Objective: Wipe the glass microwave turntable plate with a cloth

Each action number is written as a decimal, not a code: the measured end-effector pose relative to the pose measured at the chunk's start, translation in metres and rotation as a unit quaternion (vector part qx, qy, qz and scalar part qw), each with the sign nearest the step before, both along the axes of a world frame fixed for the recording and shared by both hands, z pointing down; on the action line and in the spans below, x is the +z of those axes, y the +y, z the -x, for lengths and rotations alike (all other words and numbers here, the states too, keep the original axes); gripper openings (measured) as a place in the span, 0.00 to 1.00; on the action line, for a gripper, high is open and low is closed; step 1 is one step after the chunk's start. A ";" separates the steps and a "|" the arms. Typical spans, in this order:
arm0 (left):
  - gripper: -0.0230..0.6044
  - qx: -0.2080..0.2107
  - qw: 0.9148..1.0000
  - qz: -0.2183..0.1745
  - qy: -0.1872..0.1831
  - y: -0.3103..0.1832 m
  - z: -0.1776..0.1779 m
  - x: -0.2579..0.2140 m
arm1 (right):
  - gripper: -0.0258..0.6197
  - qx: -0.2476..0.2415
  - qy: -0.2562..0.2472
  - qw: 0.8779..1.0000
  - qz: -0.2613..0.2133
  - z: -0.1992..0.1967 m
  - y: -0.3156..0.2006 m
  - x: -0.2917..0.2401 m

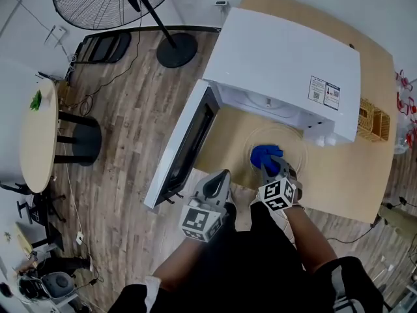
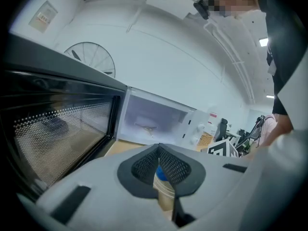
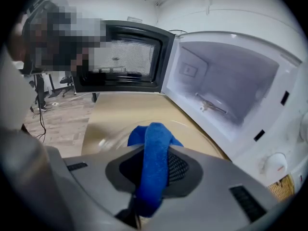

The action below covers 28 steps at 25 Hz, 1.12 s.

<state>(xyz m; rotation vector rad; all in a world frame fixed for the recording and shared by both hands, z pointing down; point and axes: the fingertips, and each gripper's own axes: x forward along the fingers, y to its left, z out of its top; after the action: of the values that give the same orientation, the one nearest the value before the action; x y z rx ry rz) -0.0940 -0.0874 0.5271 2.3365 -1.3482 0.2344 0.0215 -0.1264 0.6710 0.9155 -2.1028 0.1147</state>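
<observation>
One clear round glass plate (image 1: 296, 147) lies under blue cloth (image 3: 153, 134) clamped in right gripper (image 3: 155, 152) jaws; left gripper (image 2: 159, 150) jaws closed.

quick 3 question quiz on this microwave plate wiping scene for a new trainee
1. True or false: the clear round glass turntable plate lies inside the white microwave.
2. Which one holds the blue cloth? A: the left gripper. B: the right gripper. C: neither.
3. Fill in: the left gripper's fingers are ____ (open or shut), with nothing held between them.

Key: 1 false, the plate lies on the tan wooden table in front of the microwave, whose door is open. 2 B. 3 shut.
</observation>
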 end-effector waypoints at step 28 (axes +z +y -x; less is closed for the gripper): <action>0.04 0.051 0.998 -0.012 -0.016 -0.004 -0.041 -0.005 | 0.14 0.186 -0.047 0.981 -0.021 -0.124 -0.014 -0.019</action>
<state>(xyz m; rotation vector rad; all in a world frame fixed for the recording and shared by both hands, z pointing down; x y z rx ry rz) -0.0529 -0.0912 0.5223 2.4350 -1.2538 0.2887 0.1452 -0.1401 0.6518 1.3463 -2.0027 0.3134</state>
